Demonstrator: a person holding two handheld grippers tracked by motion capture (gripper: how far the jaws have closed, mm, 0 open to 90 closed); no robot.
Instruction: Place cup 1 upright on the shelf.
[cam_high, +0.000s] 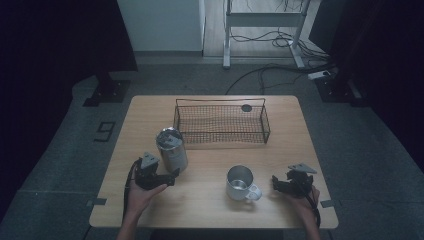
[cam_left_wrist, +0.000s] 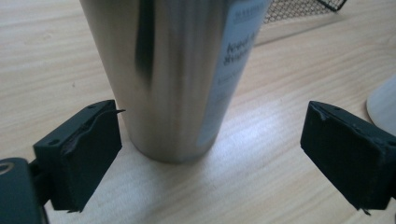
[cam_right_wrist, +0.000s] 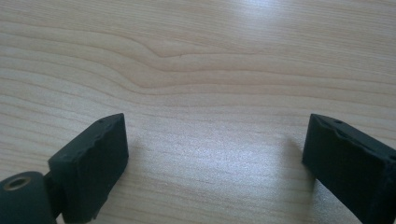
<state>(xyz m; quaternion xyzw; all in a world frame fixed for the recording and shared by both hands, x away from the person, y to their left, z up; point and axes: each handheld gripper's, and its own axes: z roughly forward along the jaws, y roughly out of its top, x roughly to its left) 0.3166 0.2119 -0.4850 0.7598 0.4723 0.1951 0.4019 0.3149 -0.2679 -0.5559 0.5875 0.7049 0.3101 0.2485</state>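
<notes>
The steel tumbler (cam_left_wrist: 173, 74) stands upright at centre left of the worktop (cam_high: 210, 200), its top cut off in the left gripper view and its label blurred. The left gripper (cam_left_wrist: 210, 154) gapes wide around its base, one jaw just beside it. At lower right, the right gripper (cam_right_wrist: 215, 158) gapes empty over bare wood.
</notes>
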